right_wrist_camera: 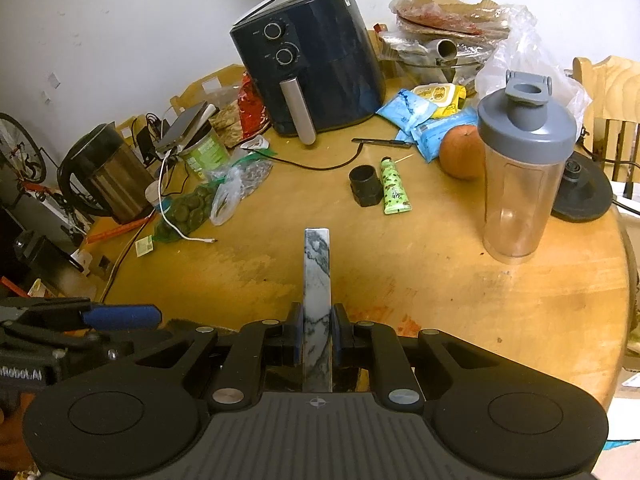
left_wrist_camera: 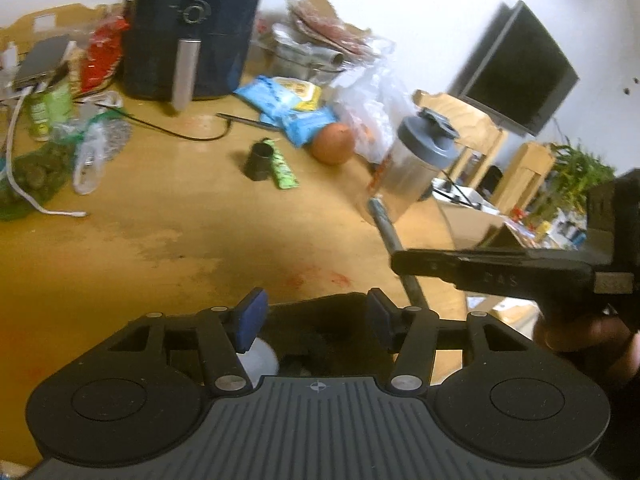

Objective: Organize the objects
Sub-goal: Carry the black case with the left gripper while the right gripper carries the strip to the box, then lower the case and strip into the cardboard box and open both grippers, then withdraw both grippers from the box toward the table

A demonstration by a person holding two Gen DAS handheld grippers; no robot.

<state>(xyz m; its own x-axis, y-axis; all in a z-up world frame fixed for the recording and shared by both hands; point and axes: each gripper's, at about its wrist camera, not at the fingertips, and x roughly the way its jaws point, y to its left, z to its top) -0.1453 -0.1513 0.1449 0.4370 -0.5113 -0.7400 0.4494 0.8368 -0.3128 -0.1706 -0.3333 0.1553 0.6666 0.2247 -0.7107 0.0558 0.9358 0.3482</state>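
Note:
My right gripper (right_wrist_camera: pixel 317 338) is shut on a thin marble-patterned slab (right_wrist_camera: pixel 317 280) that sticks forward over the round wooden table (right_wrist_camera: pixel 520 312). The slab's edge also shows in the left wrist view (left_wrist_camera: pixel 390 236), running from the right gripper (left_wrist_camera: pixel 420 266) toward the shaker bottle (left_wrist_camera: pixel 416 168). My left gripper (left_wrist_camera: pixel 316 318) is open, its blue pads (left_wrist_camera: pixel 252 316) apart over a dark object below them. It appears at the left of the right wrist view (right_wrist_camera: pixel 120 317). The clear shaker bottle (right_wrist_camera: pixel 520 172) with a grey lid stands at the right.
A dark air fryer (right_wrist_camera: pixel 316 60) stands at the back. An orange (right_wrist_camera: pixel 460 152), blue packets (right_wrist_camera: pixel 404 110), a green tube (right_wrist_camera: pixel 394 186), a black cap (right_wrist_camera: pixel 365 186), a kettle (right_wrist_camera: pixel 104 172) and its base (right_wrist_camera: pixel 582 192), bagged items and cables lie around.

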